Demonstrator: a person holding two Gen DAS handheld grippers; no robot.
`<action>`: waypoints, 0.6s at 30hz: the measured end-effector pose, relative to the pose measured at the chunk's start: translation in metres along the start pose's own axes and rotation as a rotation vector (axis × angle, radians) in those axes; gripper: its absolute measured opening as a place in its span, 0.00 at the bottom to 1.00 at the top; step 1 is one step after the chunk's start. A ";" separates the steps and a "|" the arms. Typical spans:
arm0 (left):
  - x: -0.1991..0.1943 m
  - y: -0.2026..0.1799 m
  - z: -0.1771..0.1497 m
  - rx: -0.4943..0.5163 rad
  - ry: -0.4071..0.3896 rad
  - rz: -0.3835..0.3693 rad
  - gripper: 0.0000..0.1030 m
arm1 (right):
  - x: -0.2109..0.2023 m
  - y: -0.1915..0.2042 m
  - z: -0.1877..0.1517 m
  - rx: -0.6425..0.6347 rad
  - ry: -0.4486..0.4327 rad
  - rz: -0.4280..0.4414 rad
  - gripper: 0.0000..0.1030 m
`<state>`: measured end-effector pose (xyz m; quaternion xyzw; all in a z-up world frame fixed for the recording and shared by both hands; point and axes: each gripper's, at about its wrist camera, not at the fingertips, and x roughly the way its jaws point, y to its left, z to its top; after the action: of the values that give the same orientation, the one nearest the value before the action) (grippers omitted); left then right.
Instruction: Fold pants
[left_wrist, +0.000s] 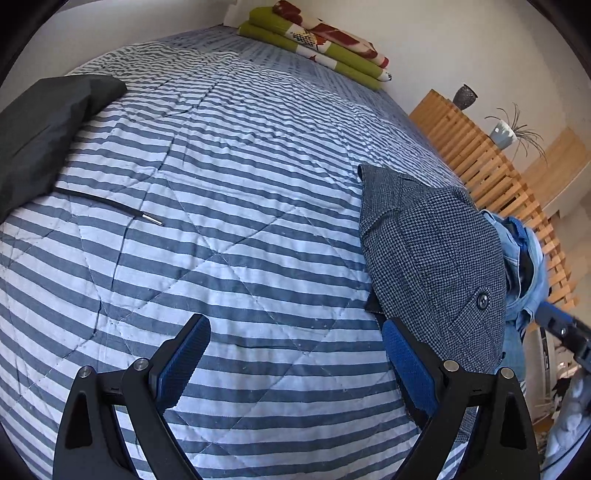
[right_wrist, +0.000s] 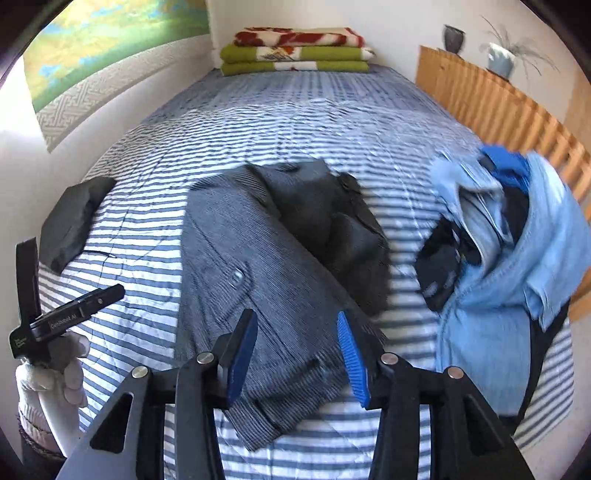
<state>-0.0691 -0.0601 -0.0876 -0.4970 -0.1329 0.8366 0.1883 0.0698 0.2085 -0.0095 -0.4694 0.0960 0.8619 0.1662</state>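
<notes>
Grey houndstooth pants (right_wrist: 258, 280) lie crumpled on the striped bedspread (right_wrist: 295, 122); in the left wrist view the pants (left_wrist: 436, 258) sit at the right, their buttoned edge beside my right finger. My left gripper (left_wrist: 295, 365) is open over bare bedspread (left_wrist: 229, 192), nothing between its fingers. My right gripper (right_wrist: 297, 354) is open just above the near part of the pants, holding nothing. The left gripper body (right_wrist: 70, 310) and a gloved hand (right_wrist: 55, 373) show at the left of the right wrist view.
A pile of light-blue denim clothes (right_wrist: 509, 280) lies right of the pants. A folded black garment (left_wrist: 40, 129) with a drawstring (left_wrist: 110, 205) lies at the left. Folded blankets (right_wrist: 295, 51) sit at the bed's far end. A wooden slatted rail (right_wrist: 498, 110) runs along the right side.
</notes>
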 end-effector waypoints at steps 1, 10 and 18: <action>0.000 0.003 0.000 -0.005 0.001 0.001 0.93 | 0.005 0.018 0.011 -0.061 -0.023 -0.017 0.57; -0.003 0.019 0.011 -0.023 -0.015 0.031 0.93 | 0.109 0.074 0.074 -0.180 0.117 -0.119 0.50; -0.010 0.054 0.017 -0.133 -0.022 -0.006 0.93 | 0.038 0.098 -0.001 -0.147 0.062 0.165 0.13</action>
<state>-0.0891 -0.1133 -0.0936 -0.4988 -0.1917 0.8307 0.1562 0.0150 0.1252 -0.0410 -0.4973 0.0758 0.8624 0.0567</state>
